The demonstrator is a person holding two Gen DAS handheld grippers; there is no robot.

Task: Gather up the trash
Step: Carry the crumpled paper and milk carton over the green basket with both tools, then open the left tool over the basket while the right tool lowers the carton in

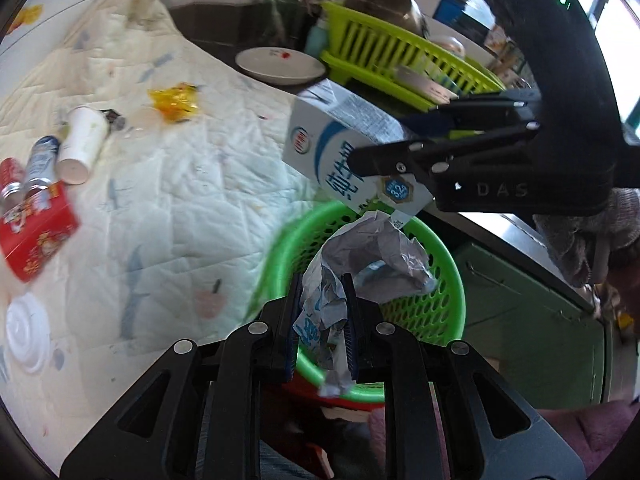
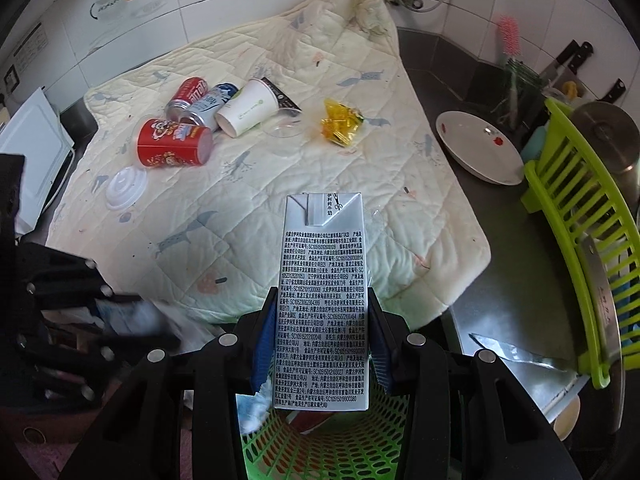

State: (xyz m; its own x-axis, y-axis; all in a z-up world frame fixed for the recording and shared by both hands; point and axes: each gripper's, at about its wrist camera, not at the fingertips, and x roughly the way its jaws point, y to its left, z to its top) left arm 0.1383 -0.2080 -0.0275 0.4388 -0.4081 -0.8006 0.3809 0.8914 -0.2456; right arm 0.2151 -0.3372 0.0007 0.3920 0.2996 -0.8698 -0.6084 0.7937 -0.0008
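Note:
My left gripper (image 1: pixel 322 284) is shut on a crumpled grey-white paper wrapper (image 1: pixel 368 248), held over the round green mesh basket (image 1: pixel 424 312). My right gripper (image 2: pixel 323 296) is shut on a white and blue milk carton (image 2: pixel 322 264), and the basket (image 2: pixel 360 452) lies just below it. In the left wrist view the carton (image 1: pixel 332 148) hangs above the basket's far rim in the right gripper (image 1: pixel 380 140). On the quilted cloth (image 2: pixel 280 184) lie a paper cup (image 2: pixel 248 108), a red tub (image 2: pixel 172 144), two drink cans (image 2: pixel 200 100), a yellow wrapper (image 2: pixel 342 126) and a white lid (image 2: pixel 124 188).
A white plate (image 2: pixel 480 148) sits on the dark counter to the right of the cloth. A lime dish rack (image 2: pixel 568 216) holds a metal pot. A knife (image 2: pixel 512 352) lies on the counter by the rack. A gloved hand (image 1: pixel 580 240) holds the right gripper.

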